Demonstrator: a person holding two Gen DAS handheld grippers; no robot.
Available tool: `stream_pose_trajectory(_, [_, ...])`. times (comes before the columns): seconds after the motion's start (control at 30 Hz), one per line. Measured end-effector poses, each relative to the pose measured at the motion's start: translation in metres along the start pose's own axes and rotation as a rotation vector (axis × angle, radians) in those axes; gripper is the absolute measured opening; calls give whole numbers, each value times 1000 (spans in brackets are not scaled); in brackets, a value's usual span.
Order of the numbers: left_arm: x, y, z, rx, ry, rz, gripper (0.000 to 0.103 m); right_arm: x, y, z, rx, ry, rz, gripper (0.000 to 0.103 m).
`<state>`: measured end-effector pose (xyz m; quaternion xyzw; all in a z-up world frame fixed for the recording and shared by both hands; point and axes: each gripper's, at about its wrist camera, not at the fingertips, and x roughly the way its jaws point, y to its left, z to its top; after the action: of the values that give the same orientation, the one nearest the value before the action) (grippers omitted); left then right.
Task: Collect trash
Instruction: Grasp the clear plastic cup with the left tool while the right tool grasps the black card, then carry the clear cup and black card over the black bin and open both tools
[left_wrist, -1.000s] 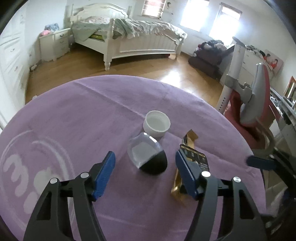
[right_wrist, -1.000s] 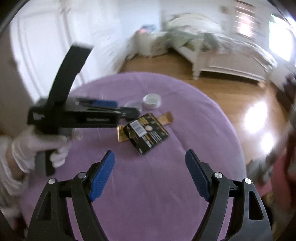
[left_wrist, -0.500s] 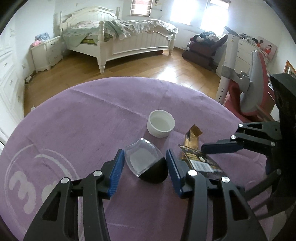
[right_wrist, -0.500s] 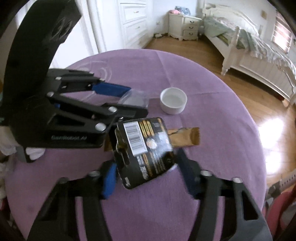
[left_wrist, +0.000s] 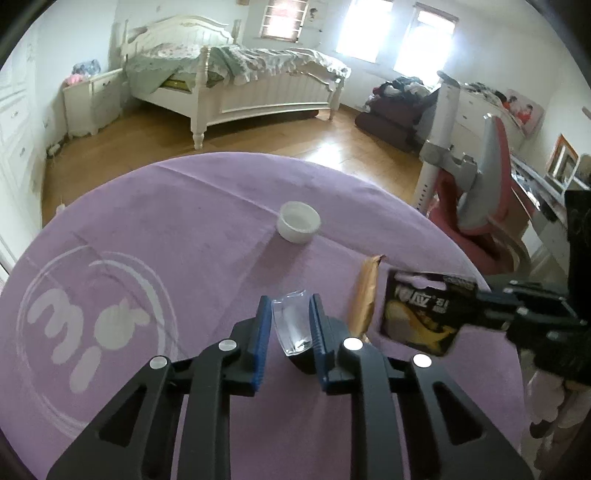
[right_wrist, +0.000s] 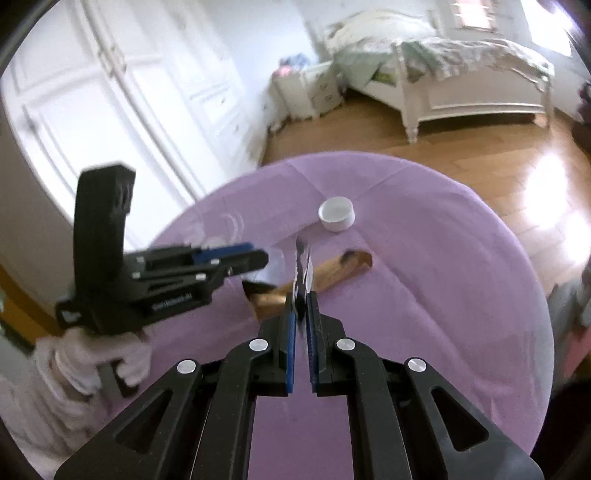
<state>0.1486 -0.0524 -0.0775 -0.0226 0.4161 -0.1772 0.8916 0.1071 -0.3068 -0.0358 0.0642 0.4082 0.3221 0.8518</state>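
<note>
Both pairs of jaws have come in from wide since a second ago: our left gripper (left_wrist: 287, 328) is closing on the clear plastic cup (left_wrist: 291, 326), our right gripper (right_wrist: 301, 306) is clamped on the black wrapper (left_wrist: 421, 314), lifted off the worktop (left_wrist: 184, 240). The gold wrapper (left_wrist: 364, 295) still lies there. Both hands point steeply down

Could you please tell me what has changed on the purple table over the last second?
The left gripper moved in around the clear plastic container, its jaws closing on it. The right gripper shut on the black snack packet and lifted it off the table. The white cup and gold wrapper stayed put.
</note>
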Motion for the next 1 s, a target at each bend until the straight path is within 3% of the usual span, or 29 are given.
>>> stream_pose_trajectory(0.2, [0,-4,-7,-7,19,13,25,-25,2,-28,75,-65,-12,4])
stream_pose_trajectory(0.27, [5,-7,-6,-2,45,38,34,-25,6,-38,79,-61,-42,4])
stream_pose_trajectory(0.33, [9,-12,-7,5,53,65,67,-21,8,-46,77,-45,-56,4])
stream_pose_trajectory(0.4, [14,-15,-10,13,46,86,73,-14,11,-49,72,-33,-76,4])
stream_pose_trajectory(0.5, [18,-18,-12,30,38,93,70,-3,14,-49,62,-22,-85,4])
stream_pose_trajectory(0.57, [18,-20,-11,49,36,97,45,4,16,-50,61,-17,-88,4])
stream_pose_trajectory(0.6, [18,-22,-12,67,38,105,42,6,16,-50,65,-19,-87,4])
stream_pose_trajectory(0.8, [10,-15,-17,51,33,85,41,-1,15,-55,100,-49,-82,2])
stream_pose_trajectory(1.0, [-12,-19,-23,5,4,18,41,-40,-7,-69,241,-153,1,2])
